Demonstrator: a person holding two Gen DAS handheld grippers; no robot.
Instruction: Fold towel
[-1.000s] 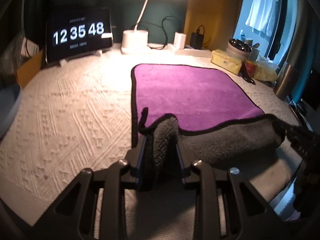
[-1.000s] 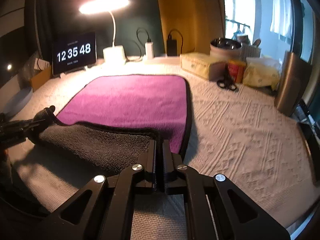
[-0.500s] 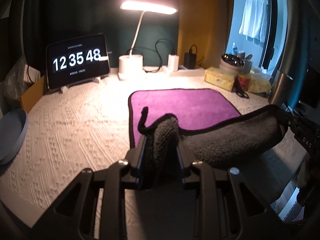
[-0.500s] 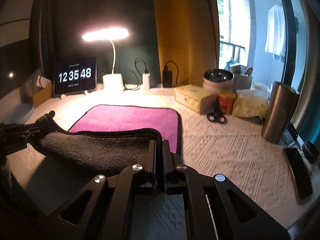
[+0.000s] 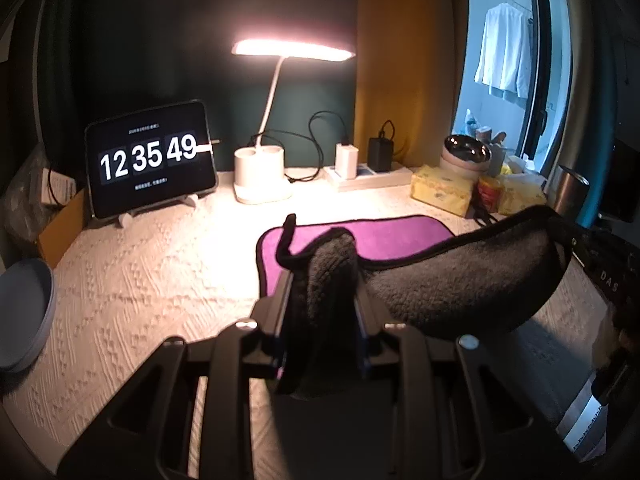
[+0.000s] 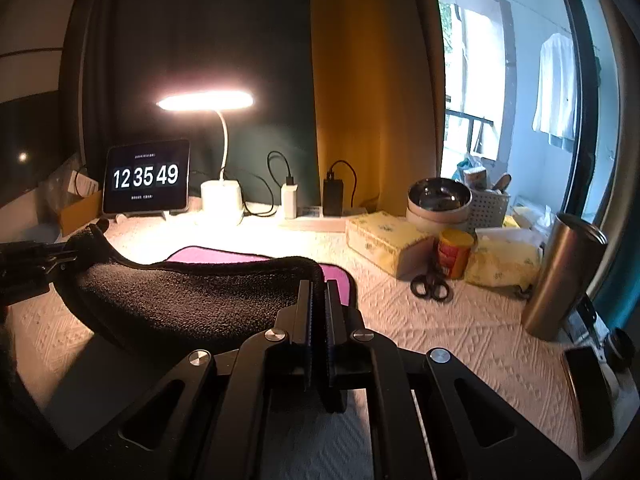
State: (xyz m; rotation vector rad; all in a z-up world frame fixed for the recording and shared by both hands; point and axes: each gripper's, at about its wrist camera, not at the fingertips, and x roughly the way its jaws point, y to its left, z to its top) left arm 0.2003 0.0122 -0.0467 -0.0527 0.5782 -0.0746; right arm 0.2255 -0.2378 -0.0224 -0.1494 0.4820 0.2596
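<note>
Two grippers hold the towel (image 5: 472, 280) by its near corners, lifted off the counter (image 5: 152, 272). The left gripper (image 5: 322, 304) has its fingers (image 5: 282, 312) clenched on a thick bunch of the dark grey underside, a black-edged tip poking up above them. The right gripper (image 6: 318, 312) has its fingers (image 6: 304, 316) pressed nearly together on the other near corner. Between the two, the raised edge hangs in a sagging curve, grey side facing near. The towel's far part lies flat on the counter with its purple side up (image 6: 224, 256).

Along the far edge of the counter stand a clock (image 5: 150, 158) reading 12 35 49, at the left, and a lit lamp (image 5: 262, 178) just right of it. Farther right are a yellow box (image 6: 384, 242), a metal bowl (image 6: 438, 198), a red can (image 6: 454, 252) and scissors (image 6: 430, 286). A steel cup (image 6: 560, 276) stands near the right edge. A grey plate (image 5: 24, 312) sits at the far left.
</note>
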